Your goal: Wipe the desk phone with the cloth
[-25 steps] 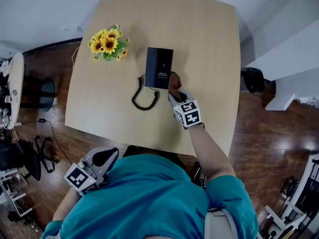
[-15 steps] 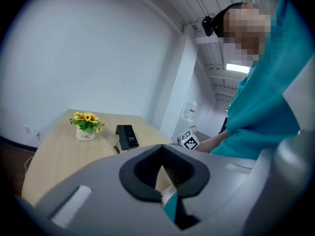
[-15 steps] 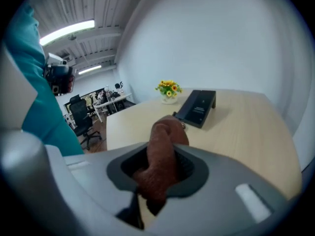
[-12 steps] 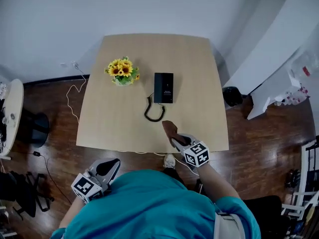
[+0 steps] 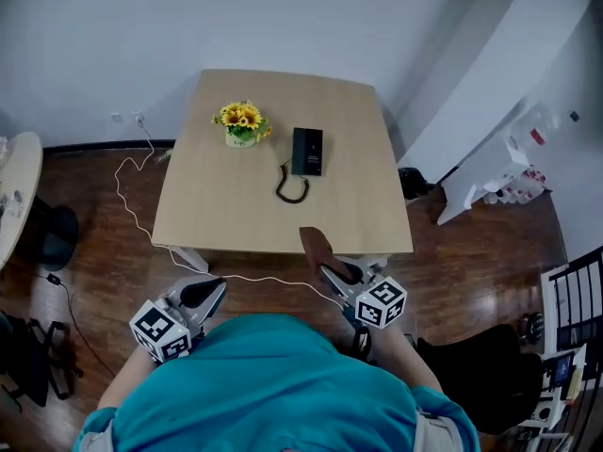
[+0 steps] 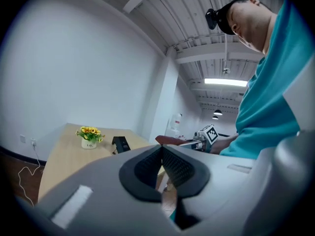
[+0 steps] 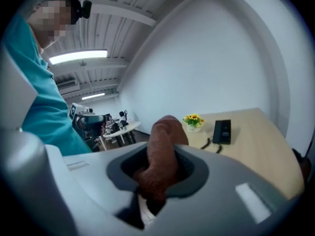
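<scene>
The black desk phone lies on the light wooden table, its coiled cord curling toward me; it also shows in the right gripper view and the left gripper view. My right gripper is shut on a brown cloth that sticks up between its jaws, held off the table's near edge, well back from the phone. My left gripper hangs low by my body, its jaws shut with nothing between them.
A pot of yellow sunflowers stands left of the phone. A white cable trails over the wood floor at the table's left. A white counter runs along the right; a round white table is at far left.
The right gripper with the cloth has drawn back from the phone to past the table's near edge. I have stepped away, so the table looks smaller and farther.
</scene>
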